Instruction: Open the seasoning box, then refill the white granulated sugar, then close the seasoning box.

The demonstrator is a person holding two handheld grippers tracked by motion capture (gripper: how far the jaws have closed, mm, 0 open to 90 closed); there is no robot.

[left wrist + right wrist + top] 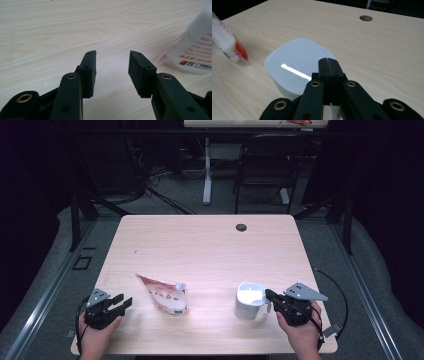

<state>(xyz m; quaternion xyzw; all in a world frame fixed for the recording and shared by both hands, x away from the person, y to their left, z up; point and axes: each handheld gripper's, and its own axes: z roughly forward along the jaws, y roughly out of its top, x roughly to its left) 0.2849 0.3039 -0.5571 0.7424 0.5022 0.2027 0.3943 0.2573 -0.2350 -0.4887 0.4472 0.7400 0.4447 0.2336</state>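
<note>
A white lidded container (249,301) stands upright near the front right of the wooden table (210,245), and the right gripper (272,296) sits just to its right, touching or all but touching its side. In the right gripper view the two black jaws are pressed together with no gap, their tips over the near edge of the container's lid (297,66); whether they pinch a handle or tab on the container's side I cannot tell, since that part is hidden below the jaws. Left of the container, with bare table between them, lies a plastic pouch (166,294) with red print, flat on the wood, its long axis running from far left to near right, and a small spout or cap at its right end (pointing toward the container). The left gripper (123,302) rests at the front left, its jaws parted and holding nothing; in the left gripper view the pads (136,72) stand apart over bare wood, with the pouch (195,47) off to the right of them. So the pouch lies to the right of the left gripper and slightly farther from the person, near but apart, and that gripper is the closer one to it. The likely next move, as I judge it, is for the left gripper to swing right and close across the pouch's narrow width.
</note>
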